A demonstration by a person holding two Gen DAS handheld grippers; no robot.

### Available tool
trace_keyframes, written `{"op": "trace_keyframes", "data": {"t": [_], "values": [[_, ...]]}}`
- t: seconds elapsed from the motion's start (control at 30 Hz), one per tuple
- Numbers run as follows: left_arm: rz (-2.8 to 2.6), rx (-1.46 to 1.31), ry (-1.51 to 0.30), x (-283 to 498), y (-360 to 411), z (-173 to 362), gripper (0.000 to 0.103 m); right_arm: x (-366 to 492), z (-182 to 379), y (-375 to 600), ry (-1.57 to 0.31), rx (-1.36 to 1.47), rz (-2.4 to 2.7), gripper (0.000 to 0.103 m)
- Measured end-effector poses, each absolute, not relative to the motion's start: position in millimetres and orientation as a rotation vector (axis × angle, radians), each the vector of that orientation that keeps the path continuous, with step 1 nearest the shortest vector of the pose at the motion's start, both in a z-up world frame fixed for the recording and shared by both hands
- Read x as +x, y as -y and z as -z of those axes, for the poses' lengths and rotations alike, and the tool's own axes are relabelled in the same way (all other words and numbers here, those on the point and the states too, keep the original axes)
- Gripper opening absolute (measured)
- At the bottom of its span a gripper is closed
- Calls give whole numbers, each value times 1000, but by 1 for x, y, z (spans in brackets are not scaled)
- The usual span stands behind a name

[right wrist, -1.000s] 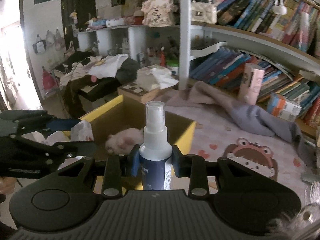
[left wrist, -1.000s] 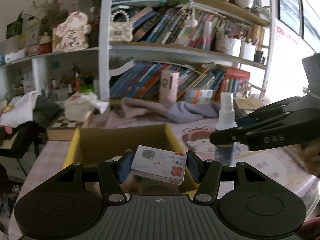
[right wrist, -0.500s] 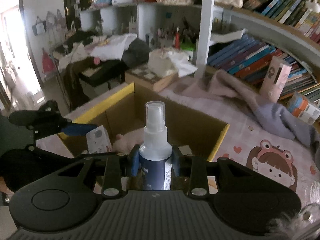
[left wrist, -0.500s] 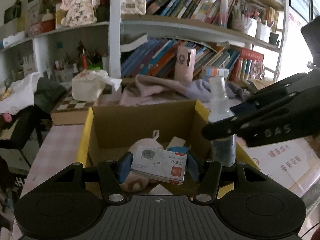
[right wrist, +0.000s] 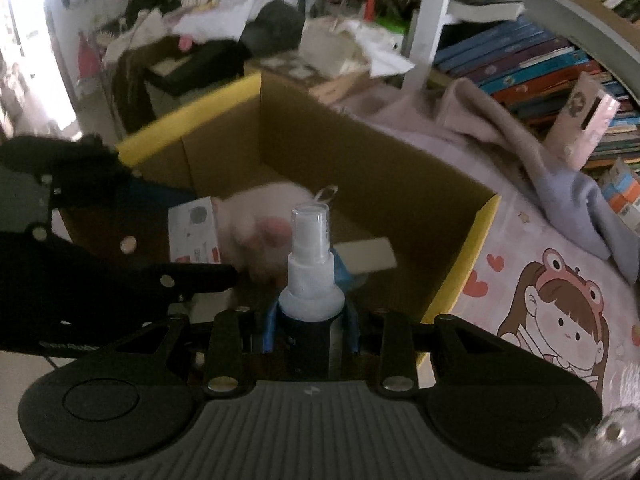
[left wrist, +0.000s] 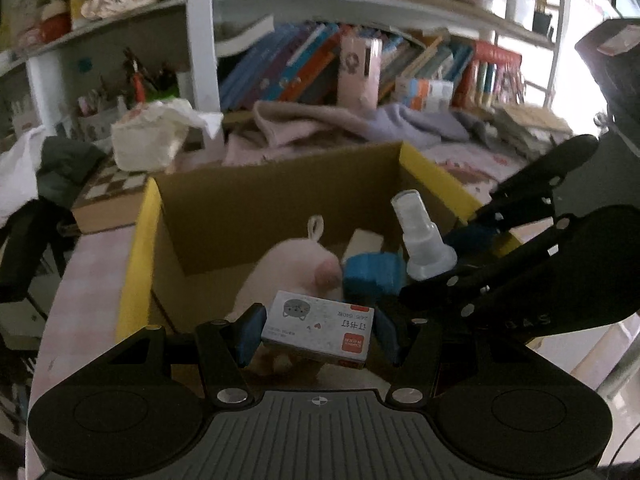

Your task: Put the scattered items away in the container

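Note:
My left gripper point(left wrist: 318, 334) is shut on a small white staples box point(left wrist: 318, 326) and holds it over the open cardboard box point(left wrist: 280, 188) with yellow flaps. My right gripper point(right wrist: 311, 326) is shut on a spray bottle point(right wrist: 311, 256) with a clear cap, also over the cardboard box point(right wrist: 360, 160). The bottle also shows in the left wrist view point(left wrist: 420, 236), and the staples box in the right wrist view point(right wrist: 194, 230). Inside the box lie a pink plush toy point(left wrist: 288, 276), a blue item point(left wrist: 374, 274) and a white block point(right wrist: 366, 254).
A pink-grey cloth point(left wrist: 340, 124) lies behind the box before a bookshelf point(left wrist: 320, 60). A tissue box point(left wrist: 148, 140) sits on a chessboard point(left wrist: 108, 188) at the left. A cartoon-girl mat point(right wrist: 560, 312) covers the table to the right.
Both grippers have moved forward and down over the box with their items. The box interior now fills the views, and the two grippers are closer together.

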State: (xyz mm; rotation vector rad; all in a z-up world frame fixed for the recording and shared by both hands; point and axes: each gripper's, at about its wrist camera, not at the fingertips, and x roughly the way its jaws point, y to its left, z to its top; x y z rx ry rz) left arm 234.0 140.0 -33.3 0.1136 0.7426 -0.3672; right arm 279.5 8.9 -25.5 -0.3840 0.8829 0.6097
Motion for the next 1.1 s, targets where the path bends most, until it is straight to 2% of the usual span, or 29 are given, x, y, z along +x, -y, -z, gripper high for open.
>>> {"op": "trace_keyframes", "data": {"t": [0.33,0.47,0.53,0.8,1.1], "values": [[377,101,-764,238,-140,35,60,285,27,-12,-876,-402,-625,33],[368,104,-712,231,-139,26,72,280,13,-6,-828,-384,-616,33],[364,108,-689,227,-137,20,74,276,5,0,-810,-352,-612,35],[359,112,-610,194,-131,-7,74,240,-27,24,-722,-267,-600,37],[303,42,-536,147,-129,-34,82,188,-52,57,-633,-168,-527,37]]}}
